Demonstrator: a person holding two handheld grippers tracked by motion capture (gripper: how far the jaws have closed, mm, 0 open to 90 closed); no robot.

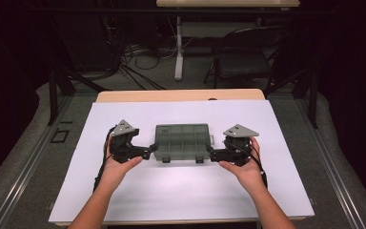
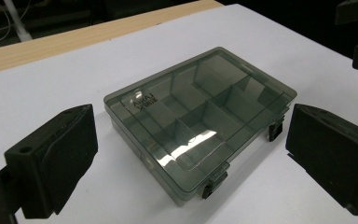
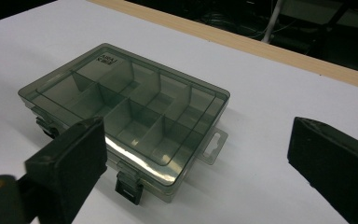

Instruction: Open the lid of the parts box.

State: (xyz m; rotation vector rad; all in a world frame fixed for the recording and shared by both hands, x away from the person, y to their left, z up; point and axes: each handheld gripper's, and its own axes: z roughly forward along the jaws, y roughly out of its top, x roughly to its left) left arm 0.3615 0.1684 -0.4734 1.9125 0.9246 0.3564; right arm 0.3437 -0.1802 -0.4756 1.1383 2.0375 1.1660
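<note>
While both pairs of fingers stand spread wide and grasp nothing, they flank a box (image 1: 182, 141) that lies flat near the middle of the white surface (image 1: 138, 200). In the left gripper view the two black fingers (image 2: 56, 158) rise on either side of the box, apart from it, the box lying between and beyond them. In the right gripper view one finger (image 3: 74, 168) overlaps the box's near edge in the picture, though whether it touches cannot be told; the other stands well off to the side over bare surface.

In the high view the left gripper (image 1: 145, 151) sits just beside the box's left end and the right gripper (image 1: 215, 155) just beside its right end, each held by a hand (image 1: 119, 167) coming from the near edge.

The box is smoky, see-through plastic with its lid shut, divided into compartments. Two dark latches (image 2: 214, 179) sit on its near long side, and a clear hang tab (image 3: 213, 144) sticks out from its right end. A small label (image 2: 142, 101) marks one corner of the lid. A strip of wood (image 1: 178, 95) shows along the far edge of the surface.
</note>
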